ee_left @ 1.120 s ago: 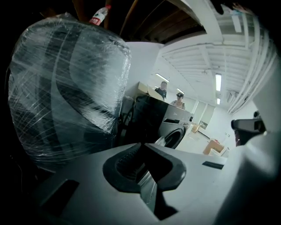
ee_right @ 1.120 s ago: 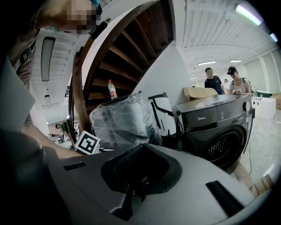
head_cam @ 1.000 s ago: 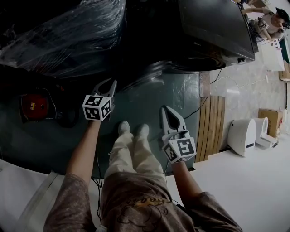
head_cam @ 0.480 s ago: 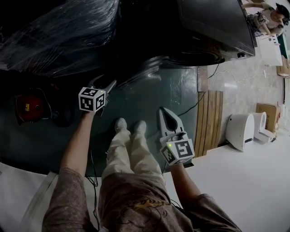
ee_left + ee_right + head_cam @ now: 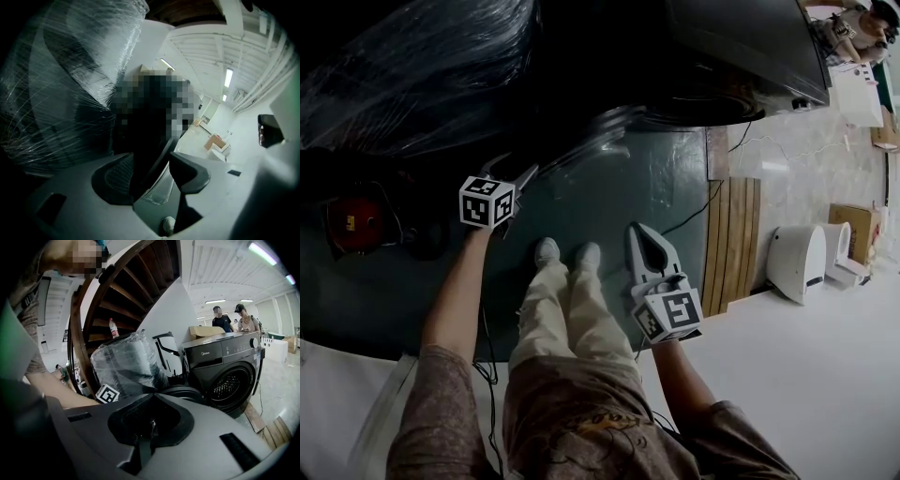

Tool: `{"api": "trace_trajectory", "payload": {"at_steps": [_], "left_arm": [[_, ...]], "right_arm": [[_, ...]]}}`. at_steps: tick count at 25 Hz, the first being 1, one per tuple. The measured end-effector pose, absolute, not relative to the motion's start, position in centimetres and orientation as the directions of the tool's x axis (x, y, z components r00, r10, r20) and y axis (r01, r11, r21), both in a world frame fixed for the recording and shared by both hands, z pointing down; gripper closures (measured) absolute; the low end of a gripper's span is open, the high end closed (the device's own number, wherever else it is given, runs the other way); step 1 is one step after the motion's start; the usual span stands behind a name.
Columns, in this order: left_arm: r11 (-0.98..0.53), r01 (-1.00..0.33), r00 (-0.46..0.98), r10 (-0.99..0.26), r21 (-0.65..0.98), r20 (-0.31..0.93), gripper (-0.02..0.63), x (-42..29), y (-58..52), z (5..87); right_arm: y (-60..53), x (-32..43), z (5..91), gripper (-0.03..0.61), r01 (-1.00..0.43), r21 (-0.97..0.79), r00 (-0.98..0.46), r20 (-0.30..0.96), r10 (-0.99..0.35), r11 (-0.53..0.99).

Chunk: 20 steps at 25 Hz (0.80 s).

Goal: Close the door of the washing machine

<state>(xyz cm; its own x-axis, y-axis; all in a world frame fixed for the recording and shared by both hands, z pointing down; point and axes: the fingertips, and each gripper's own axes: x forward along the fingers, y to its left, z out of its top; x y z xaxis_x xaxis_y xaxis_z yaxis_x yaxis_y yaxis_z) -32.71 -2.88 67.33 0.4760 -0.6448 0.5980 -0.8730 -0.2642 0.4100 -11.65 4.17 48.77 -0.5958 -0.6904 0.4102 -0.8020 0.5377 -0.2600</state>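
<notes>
The dark washing machine (image 5: 741, 56) stands at the top right of the head view, and its drum (image 5: 230, 385) shows in the right gripper view. Its round door (image 5: 600, 136) hangs open, swung out to the left. My left gripper (image 5: 514, 169) is low, just left of the door. Its jaws have just been opening and now stand wide. The door's dark rim and glass (image 5: 161, 187) show in the gap, and the pads do not press on them. My right gripper (image 5: 639, 232) hangs beside my legs, shut on nothing, its tips meeting (image 5: 153, 425).
A large bundle wrapped in plastic film (image 5: 422, 75) fills the upper left beside the machine. A red object (image 5: 347, 223) lies on the dark floor at the left. A wooden board (image 5: 733, 239), white shells (image 5: 797, 258) and a cardboard box (image 5: 853, 230) lie at the right. People stand behind the machine (image 5: 229, 319).
The left gripper has sunk toward the floor, its marker cube smaller and further left in the head view. The right gripper has barely shifted.
</notes>
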Motion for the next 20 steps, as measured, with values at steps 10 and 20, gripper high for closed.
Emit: {"api": "trace_trajectory", "payload": {"at_steps": [10, 20], "left_arm": [[-0.284, -0.886, 0.461, -0.624, 0.366, 0.632, 0.449, -31.7, -1.3, 67.7], [-0.354, -0.862, 0.505, -0.553, 0.362, 0.663, 0.483, -28.0, 1.8, 68.0]], "right_arm": [[4.4, -11.6, 49.0, 0.586, -0.801, -0.272, -0.598, 0.410, -0.689, 0.534], [5.4, -9.5, 49.0, 0.586, -0.839, -0.260, -0.544, 0.422, -0.726, 0.478]]}}
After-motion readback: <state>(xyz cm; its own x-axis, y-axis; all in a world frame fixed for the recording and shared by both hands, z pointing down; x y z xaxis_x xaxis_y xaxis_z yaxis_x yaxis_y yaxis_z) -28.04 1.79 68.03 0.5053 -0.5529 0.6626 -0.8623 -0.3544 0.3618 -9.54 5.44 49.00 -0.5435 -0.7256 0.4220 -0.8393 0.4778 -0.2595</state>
